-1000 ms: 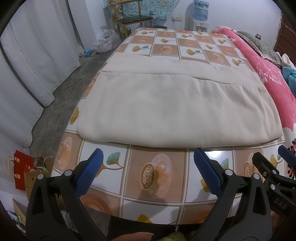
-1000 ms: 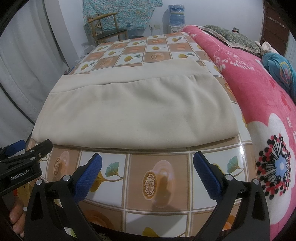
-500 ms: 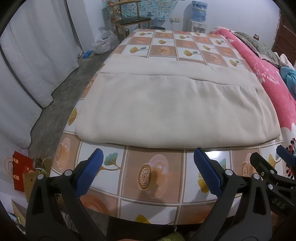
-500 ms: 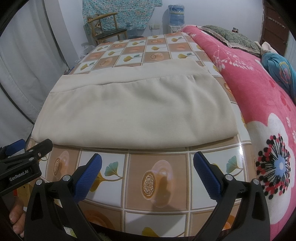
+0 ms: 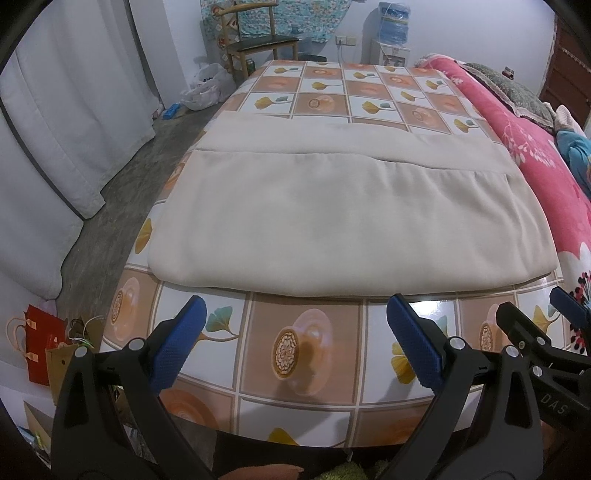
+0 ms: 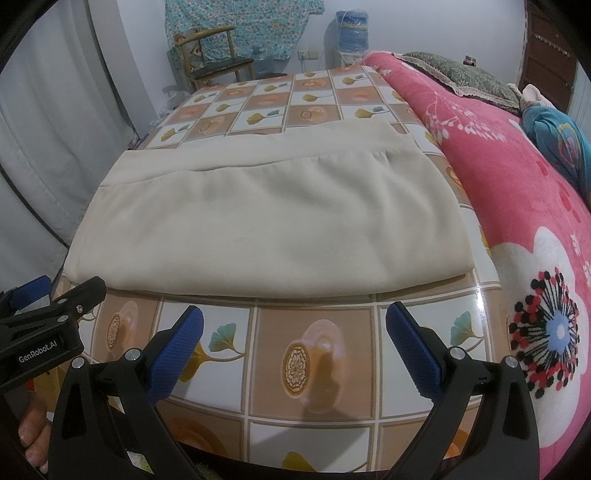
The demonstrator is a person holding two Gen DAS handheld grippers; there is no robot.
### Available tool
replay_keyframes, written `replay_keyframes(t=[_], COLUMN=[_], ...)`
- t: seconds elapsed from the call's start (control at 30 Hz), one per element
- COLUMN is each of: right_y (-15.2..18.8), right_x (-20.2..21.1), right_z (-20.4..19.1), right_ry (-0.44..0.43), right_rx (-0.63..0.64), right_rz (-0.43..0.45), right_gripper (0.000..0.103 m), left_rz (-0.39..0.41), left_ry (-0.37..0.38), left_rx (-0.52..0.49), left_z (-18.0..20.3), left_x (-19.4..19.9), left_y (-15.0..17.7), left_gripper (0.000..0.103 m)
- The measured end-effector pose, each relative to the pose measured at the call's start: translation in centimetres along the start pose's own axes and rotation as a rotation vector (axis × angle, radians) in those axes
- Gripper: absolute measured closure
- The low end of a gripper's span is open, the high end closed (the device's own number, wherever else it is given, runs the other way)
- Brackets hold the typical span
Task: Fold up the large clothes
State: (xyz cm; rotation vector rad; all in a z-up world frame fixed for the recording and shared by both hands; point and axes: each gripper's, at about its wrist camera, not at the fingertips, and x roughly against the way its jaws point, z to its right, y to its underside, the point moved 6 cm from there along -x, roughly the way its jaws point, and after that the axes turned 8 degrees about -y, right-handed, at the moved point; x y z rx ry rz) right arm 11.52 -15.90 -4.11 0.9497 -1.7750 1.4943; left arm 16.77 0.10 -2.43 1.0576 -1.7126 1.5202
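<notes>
A large beige cloth (image 5: pixel 351 218) (image 6: pixel 269 229) lies folded flat across the tiled table (image 5: pixel 303 343) (image 6: pixel 317 350), its top layer ending short of the far edge of the layer below. My left gripper (image 5: pixel 295 343) hangs open over the bare near strip of the table, just short of the cloth's near fold. My right gripper (image 6: pixel 295 347) is open too, at the same distance from the fold. Each gripper shows at the other view's side edge. Nothing is between either pair of fingers.
A pink flowered blanket (image 6: pixel 535 206) borders the table on the right. White curtains (image 5: pixel 62 110) hang on the left above a grey floor. A wooden chair (image 5: pixel 258 40) and a water dispenser (image 5: pixel 391 33) stand at the far wall. Paper bags (image 5: pixel 40 347) sit low left.
Both grippers stay open and nearly still; the left view has crept slightly forward and up over the table.
</notes>
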Motion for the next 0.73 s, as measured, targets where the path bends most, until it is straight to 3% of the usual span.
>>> replay_keyframes(t=[0.73], right_y=[-0.32], right_x=[0.18], right_z=[0.3], right_ry=[-0.001], right_rx=[-0.001], right_rz=[-0.003], right_gripper=[0.007], left_rz=[-0.005], left_ry=[0.011], left_rx=[-0.002], left_z=[-0.04], left_x=[-0.12], left_y=[-0.18], left_gripper=[0.008])
